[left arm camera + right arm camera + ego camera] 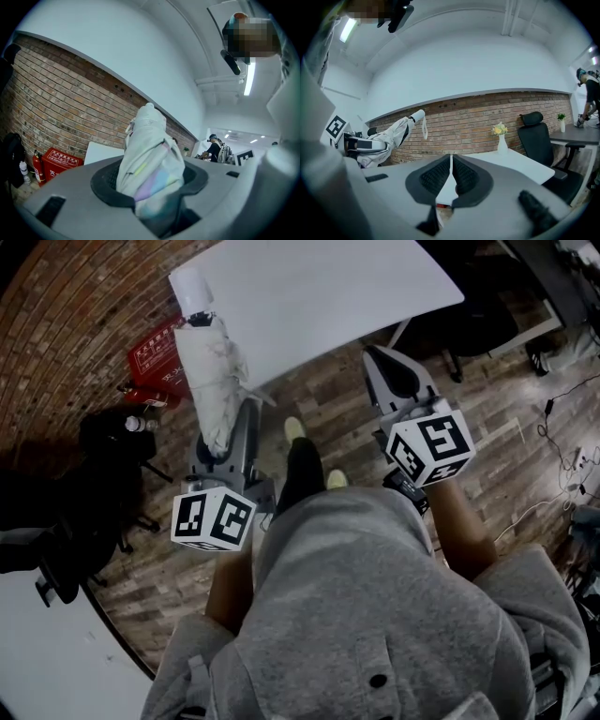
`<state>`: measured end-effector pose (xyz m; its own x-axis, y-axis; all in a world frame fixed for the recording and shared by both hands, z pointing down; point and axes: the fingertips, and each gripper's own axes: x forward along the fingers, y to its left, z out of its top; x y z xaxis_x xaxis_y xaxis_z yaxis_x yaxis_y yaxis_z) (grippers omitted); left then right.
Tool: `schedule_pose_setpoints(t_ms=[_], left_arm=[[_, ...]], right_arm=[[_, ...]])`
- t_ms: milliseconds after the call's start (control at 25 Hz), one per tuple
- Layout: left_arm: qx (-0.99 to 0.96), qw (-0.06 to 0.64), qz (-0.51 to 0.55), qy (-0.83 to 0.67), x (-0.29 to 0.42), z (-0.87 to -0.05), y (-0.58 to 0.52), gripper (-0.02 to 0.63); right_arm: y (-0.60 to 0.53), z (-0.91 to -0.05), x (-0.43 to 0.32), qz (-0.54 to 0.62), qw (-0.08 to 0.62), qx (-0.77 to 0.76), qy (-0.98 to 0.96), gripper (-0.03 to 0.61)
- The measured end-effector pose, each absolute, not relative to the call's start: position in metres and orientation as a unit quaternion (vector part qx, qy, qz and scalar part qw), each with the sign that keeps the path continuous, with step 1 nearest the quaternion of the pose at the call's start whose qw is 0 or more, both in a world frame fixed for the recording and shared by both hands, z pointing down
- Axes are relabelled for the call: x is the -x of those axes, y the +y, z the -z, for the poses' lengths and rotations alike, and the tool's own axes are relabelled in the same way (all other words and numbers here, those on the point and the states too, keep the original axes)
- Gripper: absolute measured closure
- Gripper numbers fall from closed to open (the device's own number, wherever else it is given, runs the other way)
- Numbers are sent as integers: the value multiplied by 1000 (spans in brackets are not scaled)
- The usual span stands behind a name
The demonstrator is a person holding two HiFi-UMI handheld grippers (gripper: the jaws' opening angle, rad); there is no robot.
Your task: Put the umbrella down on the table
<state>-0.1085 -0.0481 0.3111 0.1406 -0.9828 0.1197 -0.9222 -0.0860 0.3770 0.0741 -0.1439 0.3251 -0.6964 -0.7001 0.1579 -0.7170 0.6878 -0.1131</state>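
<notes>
A folded white umbrella (211,371) sticks forward out of my left gripper (220,442), which is shut on its lower fabric end. Its white handle (194,292) reaches the near corner of the white table (319,296). In the left gripper view the bunched cloth of the umbrella (150,159) fills the space between the dark pads. My right gripper (389,362) hovers in front of the table's near edge, shut and holding nothing. In the right gripper view its pads (436,176) nearly touch. That view also shows the umbrella (391,133) off to the left, tilted upward.
A white vase of yellow flowers (501,140) stands on the table (520,164). A black office chair (536,136) is beside it, and a red fire-extinguisher box (155,352) sits against the brick wall. Dark chairs and bags (103,474) crowd the left. Cables (562,465) lie on the floor at right.
</notes>
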Motion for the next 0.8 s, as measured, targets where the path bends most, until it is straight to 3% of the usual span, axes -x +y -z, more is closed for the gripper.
schedule_pose_setpoints(t_ms=[800], left_arm=[[-718, 211, 79, -659, 181, -324, -172, 373]], right_arm=[[-270, -324, 3, -87, 69, -375, -921, 548]])
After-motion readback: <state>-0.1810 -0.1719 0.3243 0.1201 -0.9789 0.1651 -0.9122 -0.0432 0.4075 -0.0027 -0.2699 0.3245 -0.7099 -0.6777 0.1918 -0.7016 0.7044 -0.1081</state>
